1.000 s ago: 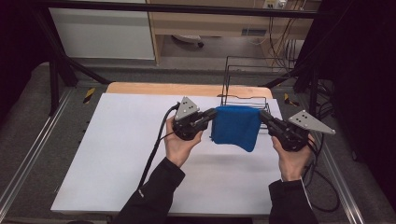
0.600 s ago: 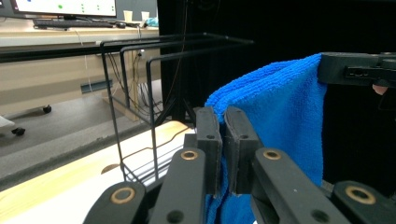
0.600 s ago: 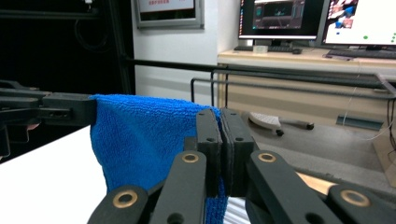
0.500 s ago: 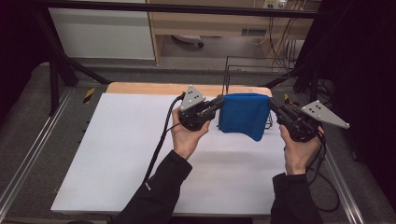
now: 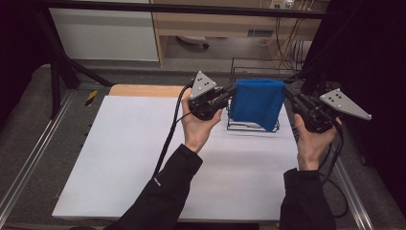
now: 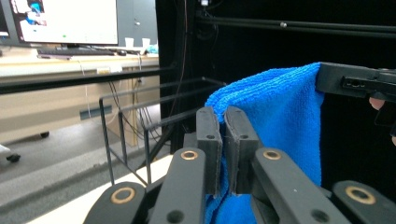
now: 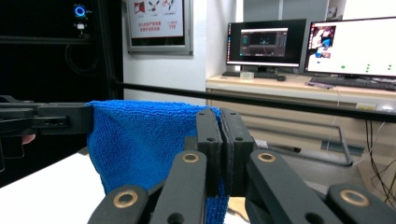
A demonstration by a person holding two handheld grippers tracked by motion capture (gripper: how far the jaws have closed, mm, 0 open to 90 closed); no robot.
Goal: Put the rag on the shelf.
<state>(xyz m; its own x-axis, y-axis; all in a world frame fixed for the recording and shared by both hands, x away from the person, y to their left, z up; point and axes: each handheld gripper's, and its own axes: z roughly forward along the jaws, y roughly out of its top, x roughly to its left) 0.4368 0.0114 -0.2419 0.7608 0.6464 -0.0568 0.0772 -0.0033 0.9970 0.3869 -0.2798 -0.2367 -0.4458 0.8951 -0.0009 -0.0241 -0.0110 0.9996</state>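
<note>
The left gripper [image 5: 229,92] was clamped on one upper corner of the folded blue towel [image 5: 256,103]; the towel hung stretched in the air above the wire basket [image 5: 249,127], apparently to keep it flat; the right gripper [image 5: 290,93] pinched the opposite corner.

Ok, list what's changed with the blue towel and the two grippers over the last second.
Both hands carried the blue towel away from the person, from over the white mat to over the black wire rack at the far edge. Nothing was taken hold of or let go. Unchanged: the left gripper and right gripper each stay shut on an upper corner, the towel hanging between them.
</note>
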